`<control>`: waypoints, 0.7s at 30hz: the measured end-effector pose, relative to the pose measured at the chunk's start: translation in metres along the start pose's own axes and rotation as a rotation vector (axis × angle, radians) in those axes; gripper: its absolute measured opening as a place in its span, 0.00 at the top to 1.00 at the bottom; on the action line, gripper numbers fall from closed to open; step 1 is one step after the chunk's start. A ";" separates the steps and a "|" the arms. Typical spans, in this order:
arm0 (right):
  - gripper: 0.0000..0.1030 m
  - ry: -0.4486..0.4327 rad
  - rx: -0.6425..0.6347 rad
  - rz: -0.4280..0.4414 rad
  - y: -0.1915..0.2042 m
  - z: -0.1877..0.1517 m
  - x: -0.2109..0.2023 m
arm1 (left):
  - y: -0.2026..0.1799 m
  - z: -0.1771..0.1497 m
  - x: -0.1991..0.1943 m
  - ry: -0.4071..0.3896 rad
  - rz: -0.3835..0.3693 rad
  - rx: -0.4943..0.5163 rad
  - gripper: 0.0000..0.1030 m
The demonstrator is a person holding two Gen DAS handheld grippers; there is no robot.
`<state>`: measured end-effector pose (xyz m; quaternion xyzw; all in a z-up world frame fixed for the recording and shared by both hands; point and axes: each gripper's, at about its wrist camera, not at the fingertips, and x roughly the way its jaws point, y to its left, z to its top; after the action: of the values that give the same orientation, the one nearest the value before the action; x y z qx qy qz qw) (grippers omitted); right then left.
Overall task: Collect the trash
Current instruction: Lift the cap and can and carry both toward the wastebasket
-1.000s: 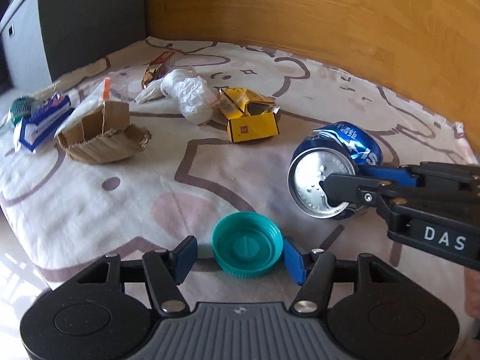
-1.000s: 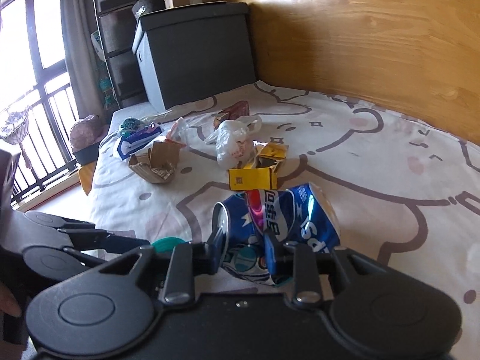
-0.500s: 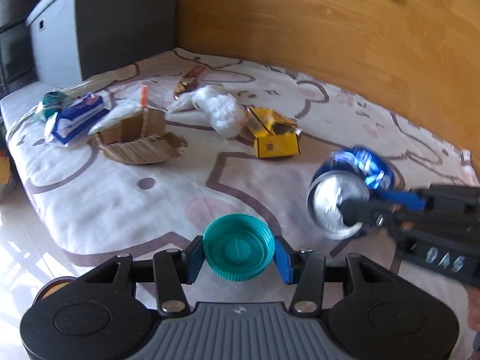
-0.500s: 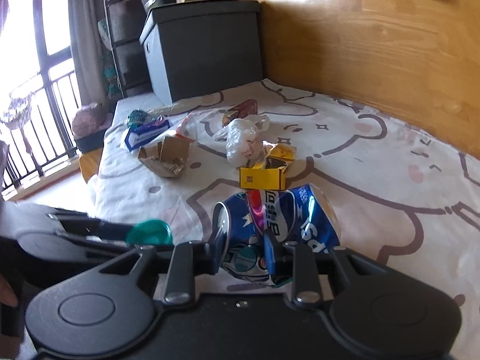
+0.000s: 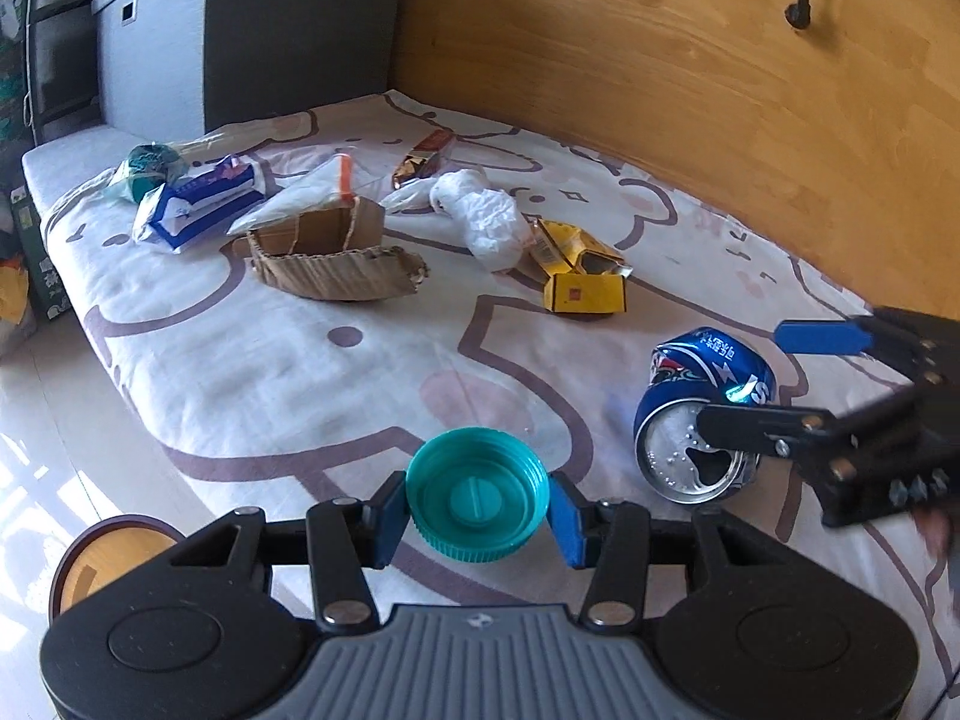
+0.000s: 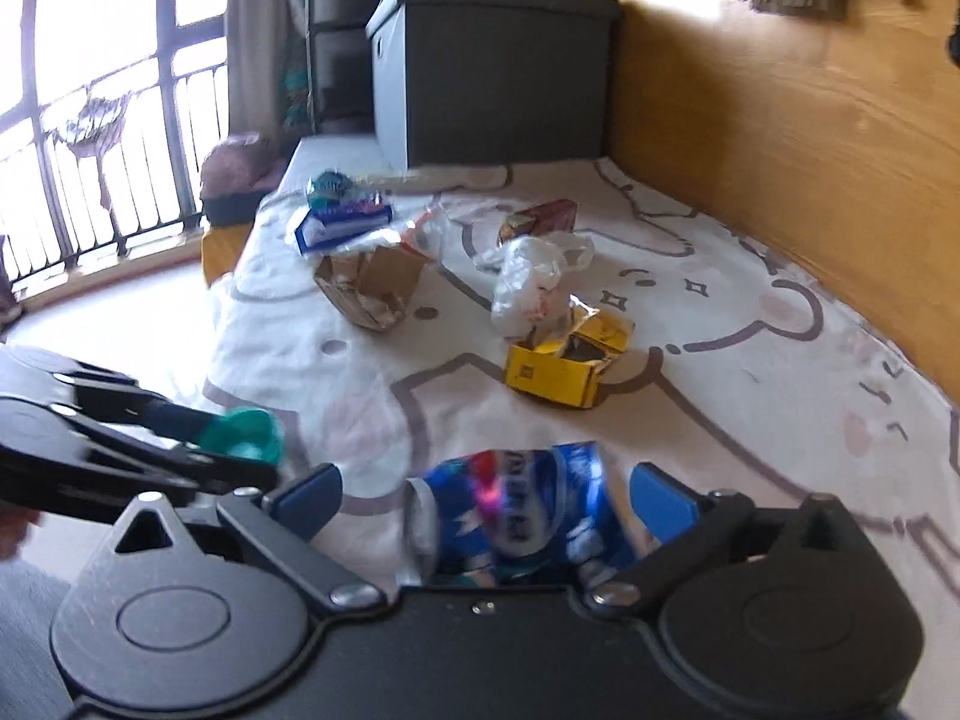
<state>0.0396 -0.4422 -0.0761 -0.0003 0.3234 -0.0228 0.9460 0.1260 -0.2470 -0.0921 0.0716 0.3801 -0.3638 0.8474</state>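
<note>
Left gripper (image 5: 477, 501) clamped on teal bottle cap (image 5: 477, 493), now lifted off the bedsheet (image 5: 288, 372). Right gripper (image 6: 483, 498), a second ago pinching the crushed blue can (image 6: 516, 516), now spread wide; can lying released between its fingers, likely needing a re-grasp.

Can (image 5: 702, 414) right of cap (image 5: 477, 492), carton (image 5: 585, 285) and cardboard (image 5: 336, 258) behind

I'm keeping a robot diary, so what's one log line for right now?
left gripper: shut on teal cap | right gripper: open around blue can | bedsheet: more trash
</note>
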 end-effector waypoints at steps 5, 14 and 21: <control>0.00 0.114 -0.072 0.045 -0.015 0.007 0.024 | 0.009 0.000 -0.003 0.000 0.008 -0.022 0.52; 0.16 0.167 -0.013 0.060 -0.016 0.004 0.029 | 0.015 0.002 -0.012 -0.017 0.025 -0.040 0.52; 0.19 0.092 0.044 0.000 -0.002 0.010 0.002 | 0.016 0.005 -0.030 -0.061 0.041 -0.046 0.52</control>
<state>0.0472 -0.4445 -0.0697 0.0214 0.3662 -0.0300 0.9298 0.1262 -0.2206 -0.0699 0.0486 0.3607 -0.3396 0.8673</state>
